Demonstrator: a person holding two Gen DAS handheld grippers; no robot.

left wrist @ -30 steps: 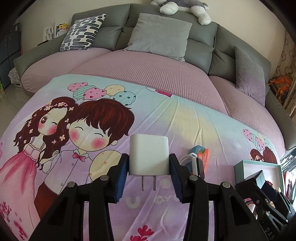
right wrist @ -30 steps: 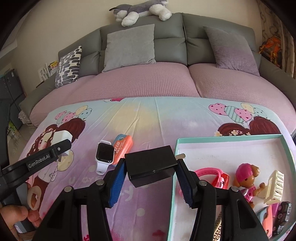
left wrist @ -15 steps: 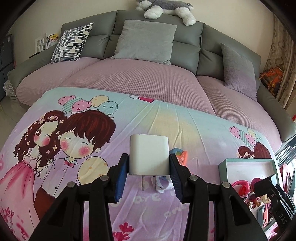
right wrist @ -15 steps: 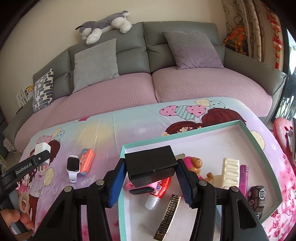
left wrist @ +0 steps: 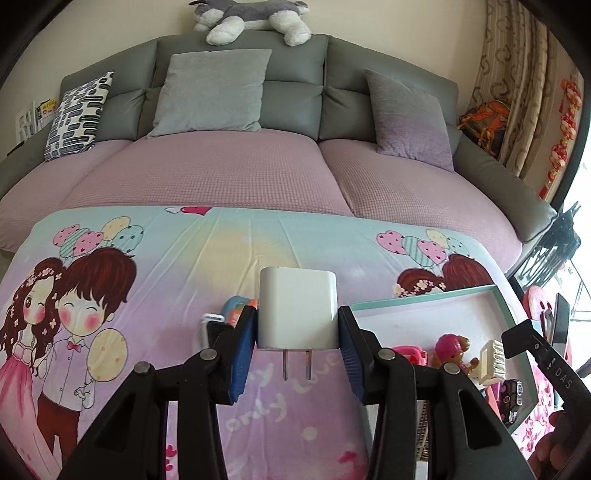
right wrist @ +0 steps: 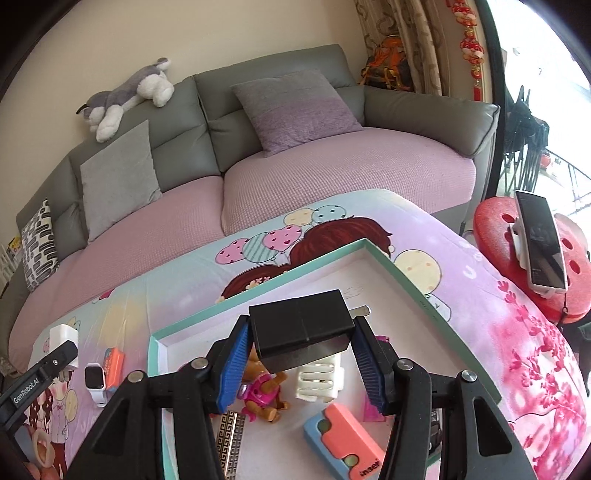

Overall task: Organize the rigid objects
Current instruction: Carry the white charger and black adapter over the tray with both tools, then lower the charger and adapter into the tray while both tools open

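Toys (right wrist: 264, 393) are already lying in the tray (right wrist: 413, 284); jaws are clenching white charger (left wrist: 297, 308) and black charger (right wrist: 301, 330); smartwatch (right wrist: 94, 380) is waiting at nine o'clock.

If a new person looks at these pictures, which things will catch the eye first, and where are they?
Each gripper holds a charger: the left gripper a white plug above the cartoon bedsheet, the right gripper a black adapter over the teal box of small toys. Behind, a plush husky lies on the grey sofa's back.
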